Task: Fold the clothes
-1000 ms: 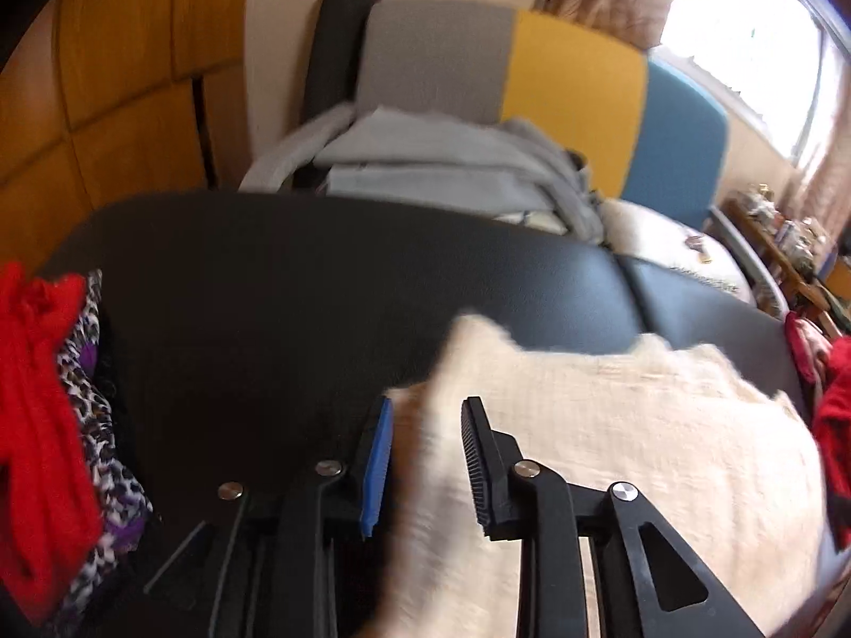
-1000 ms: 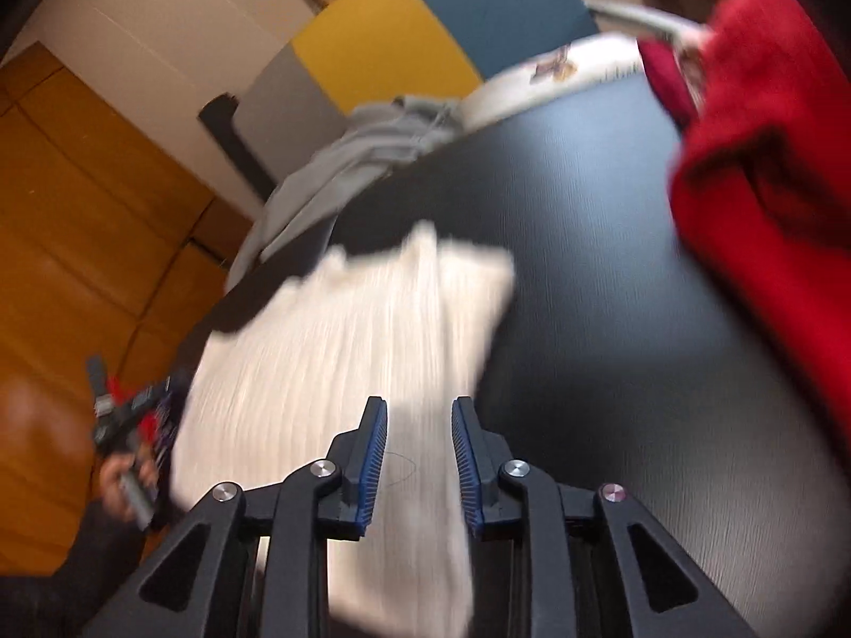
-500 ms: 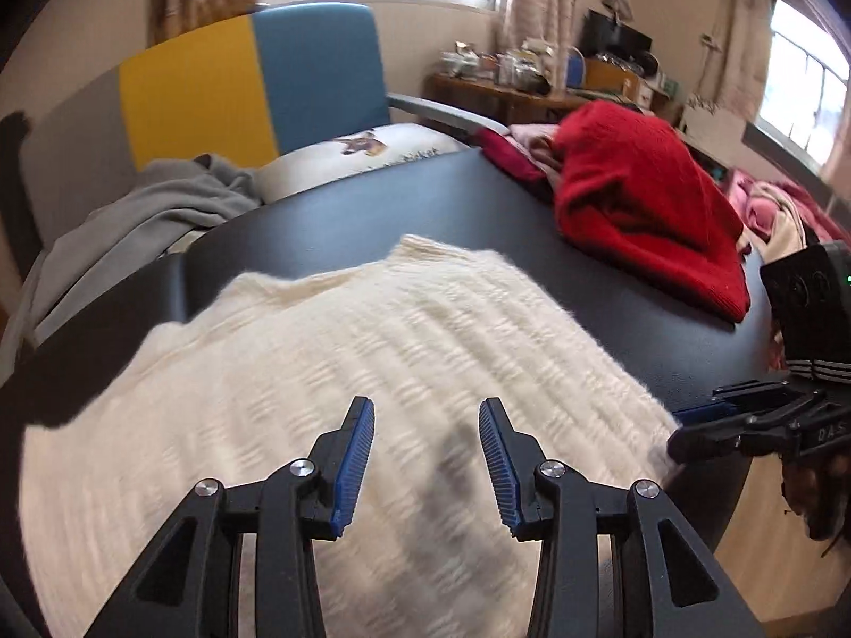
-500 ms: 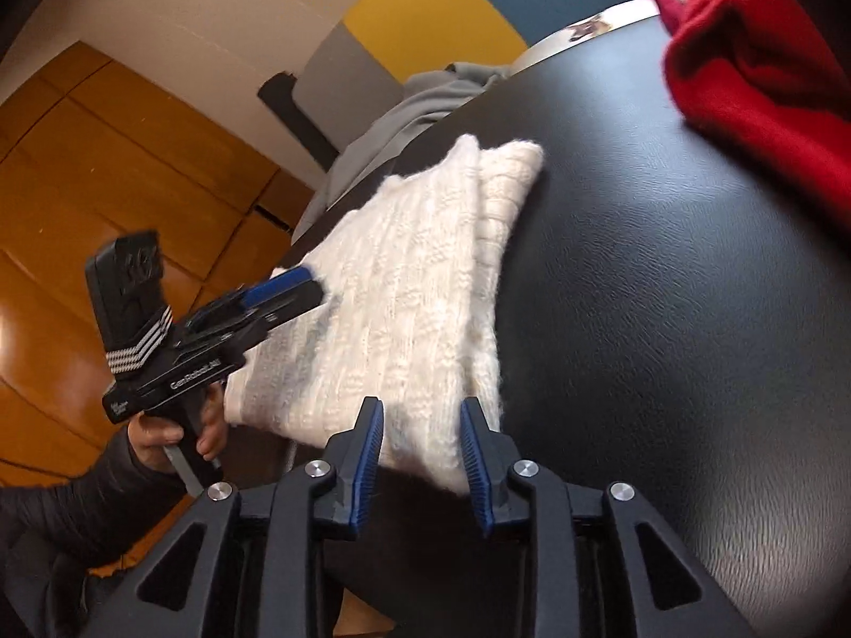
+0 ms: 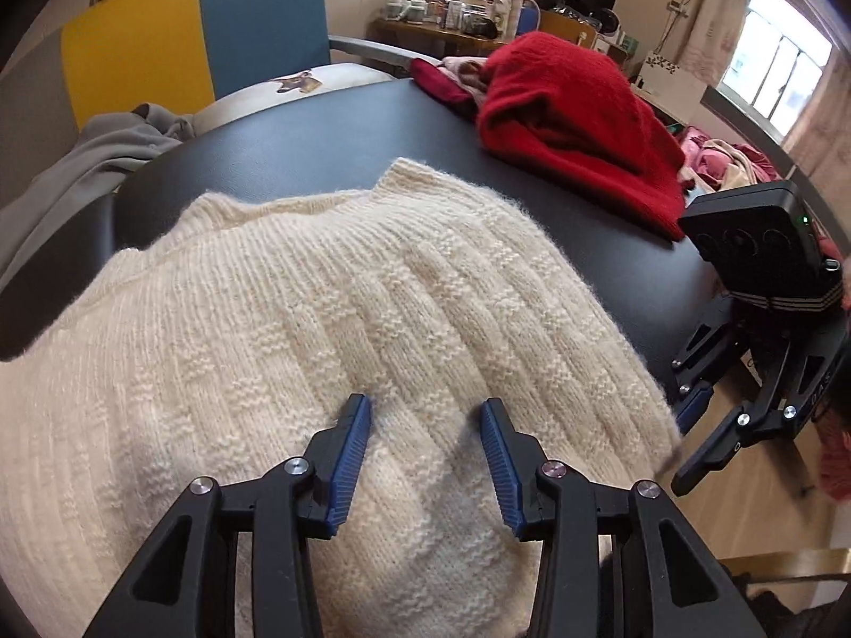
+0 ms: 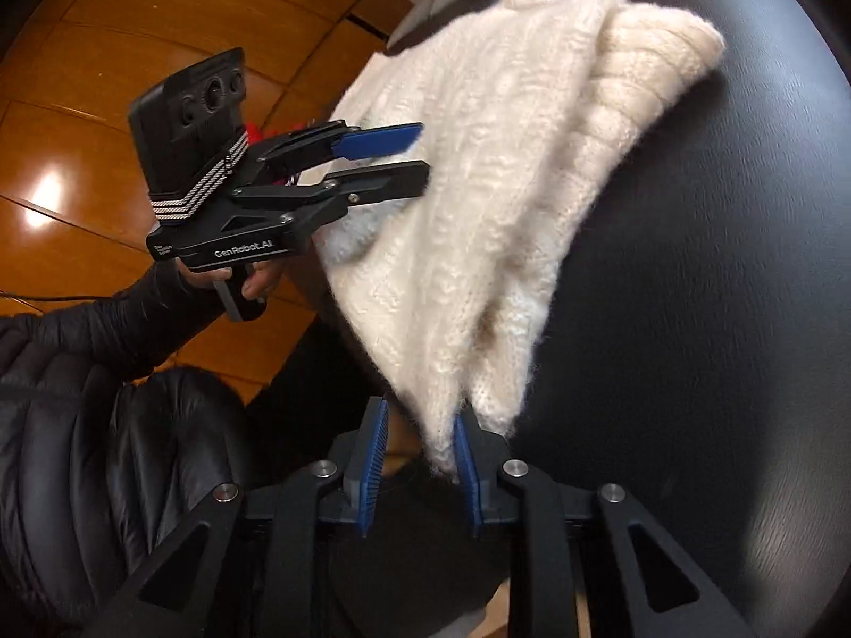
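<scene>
A cream knit sweater [image 5: 330,319] lies folded on the black table [image 5: 319,143]. My left gripper [image 5: 425,401] hovers open just above its near part, with nothing between the fingers. In the right wrist view the same left gripper [image 6: 412,157] stands at the sweater's [image 6: 505,159] left edge, held by a hand. My right gripper [image 6: 420,428] is open at the table's near edge. The sweater's near corner hangs between its pads and touches the right one. In the left wrist view the right gripper [image 5: 697,425] sits beside that corner.
A red sweater [image 5: 574,122] and more clothes are heaped at the table's far right. A yellow and blue chair [image 5: 202,37] with a grey garment [image 5: 90,159] stands behind the table. A black puffy sleeve [image 6: 106,319] is at the near left, over the wooden floor [image 6: 80,80].
The left gripper has let go of the sweater edge and swung round to face across the folded sweater. The right gripper has drawn back to the sweater's near corner.
</scene>
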The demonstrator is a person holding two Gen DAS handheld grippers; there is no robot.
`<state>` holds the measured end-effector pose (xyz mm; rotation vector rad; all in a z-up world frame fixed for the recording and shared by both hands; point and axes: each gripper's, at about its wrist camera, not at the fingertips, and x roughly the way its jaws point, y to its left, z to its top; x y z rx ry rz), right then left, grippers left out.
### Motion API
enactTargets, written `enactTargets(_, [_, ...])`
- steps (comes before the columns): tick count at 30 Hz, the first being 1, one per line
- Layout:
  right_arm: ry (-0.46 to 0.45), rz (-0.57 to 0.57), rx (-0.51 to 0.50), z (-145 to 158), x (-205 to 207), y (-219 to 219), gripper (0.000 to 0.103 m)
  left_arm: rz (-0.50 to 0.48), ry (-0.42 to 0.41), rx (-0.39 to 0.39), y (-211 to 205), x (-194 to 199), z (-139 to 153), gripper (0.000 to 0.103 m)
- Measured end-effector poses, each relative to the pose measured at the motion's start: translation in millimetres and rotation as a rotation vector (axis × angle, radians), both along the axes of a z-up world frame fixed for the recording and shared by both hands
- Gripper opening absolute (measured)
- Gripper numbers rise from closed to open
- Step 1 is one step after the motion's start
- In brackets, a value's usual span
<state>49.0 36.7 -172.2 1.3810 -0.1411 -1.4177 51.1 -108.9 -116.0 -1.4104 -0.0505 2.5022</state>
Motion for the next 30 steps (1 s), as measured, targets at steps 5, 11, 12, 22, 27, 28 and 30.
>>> enactTargets(5, [-0.008,0.026,0.093,-3.0,17.1,12.2,0.025,-0.01,0.01,0.005,28.9,17.4,-3.6,0.049])
enactTargets(11, [0.088,-0.116,0.151,28.8,25.5,47.5,0.03,0.124,-0.011,0.19,1.0,0.3,2.6,0.047])
enactTargets(12, [0.124,-0.176,0.148,40.1,23.2,51.5,0.031,0.151,-0.003,0.215,-6.1,1.7,6.7,0.046])
enactTargets(22, [0.27,-0.426,0.022,60.8,11.7,-55.1,0.033,0.519,0.232,0.148,-167.2,134.3,66.6,0.066])
enactTargets(27, [0.32,-0.463,0.092,52.5,9.3,-113.7,0.033,0.703,0.2,0.091,-262.6,210.3,50.3,0.071])
enactTargets(28, [0.339,-0.489,0.127,50.3,2.1,-116.5,0.033,0.707,0.182,0.11,-273.3,216.3,41.9,0.071])
enactTargets(30, [0.389,-0.538,0.174,48.3,-7.9,-121.3,0.033,0.695,0.148,0.155,-286.2,219.2,23.6,0.069])
